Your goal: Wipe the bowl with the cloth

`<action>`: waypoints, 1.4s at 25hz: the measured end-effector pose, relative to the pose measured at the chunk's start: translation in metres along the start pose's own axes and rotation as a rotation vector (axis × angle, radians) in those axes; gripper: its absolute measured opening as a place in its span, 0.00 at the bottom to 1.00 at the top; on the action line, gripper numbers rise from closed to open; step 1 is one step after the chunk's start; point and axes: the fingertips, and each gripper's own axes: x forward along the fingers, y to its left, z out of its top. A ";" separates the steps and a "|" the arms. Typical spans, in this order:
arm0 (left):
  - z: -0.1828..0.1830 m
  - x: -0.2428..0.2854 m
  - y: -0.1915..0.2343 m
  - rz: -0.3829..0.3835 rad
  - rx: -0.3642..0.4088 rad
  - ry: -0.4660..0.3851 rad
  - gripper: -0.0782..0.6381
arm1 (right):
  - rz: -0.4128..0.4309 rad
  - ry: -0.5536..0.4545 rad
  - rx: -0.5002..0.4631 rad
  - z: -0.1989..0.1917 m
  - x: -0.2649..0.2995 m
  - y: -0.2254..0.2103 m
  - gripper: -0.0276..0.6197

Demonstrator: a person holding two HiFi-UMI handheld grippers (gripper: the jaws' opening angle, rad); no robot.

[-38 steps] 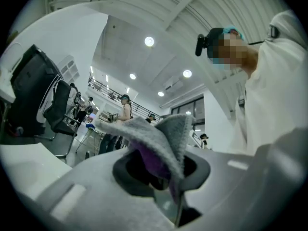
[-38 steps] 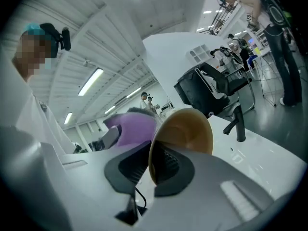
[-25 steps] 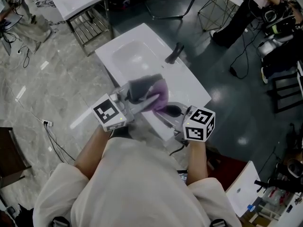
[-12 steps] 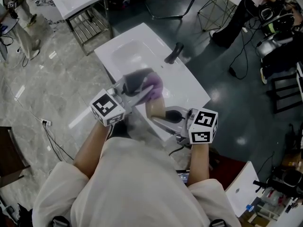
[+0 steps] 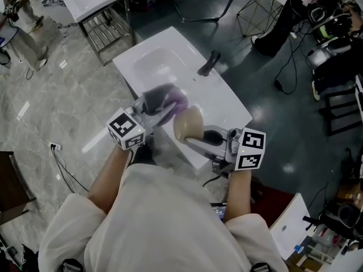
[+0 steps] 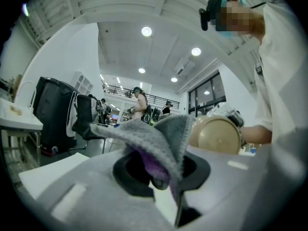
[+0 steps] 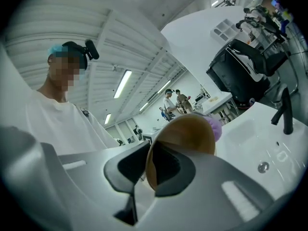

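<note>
Bowl [image 5: 189, 123] rim sits gripped in the right tool [image 7: 147, 166] (jaws just eased wider); left tool [image 6: 161, 179] pinches the grey-purple cloth [image 5: 164, 99].

Open lab hall with freestanding sink [image 5: 153, 61], floor cables [image 5: 278, 84]

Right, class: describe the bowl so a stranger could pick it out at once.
Find the white sink in the head view's middle. Over its near end a bowl is held tipped sideways, next to a cloth. It is the smooth, tan, rounded thing; the cloth is limp, grey and purple.
</note>
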 end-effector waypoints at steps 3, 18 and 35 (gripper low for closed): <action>-0.008 -0.006 0.003 -0.001 -0.018 0.013 0.20 | 0.007 -0.063 0.023 0.012 -0.001 -0.006 0.08; -0.006 -0.014 -0.044 -0.108 -0.226 -0.135 0.20 | -0.138 -0.275 0.054 0.052 -0.013 -0.034 0.07; 0.027 -0.004 -0.086 -0.083 0.209 0.031 0.21 | -0.472 0.035 -0.106 0.006 -0.021 -0.060 0.07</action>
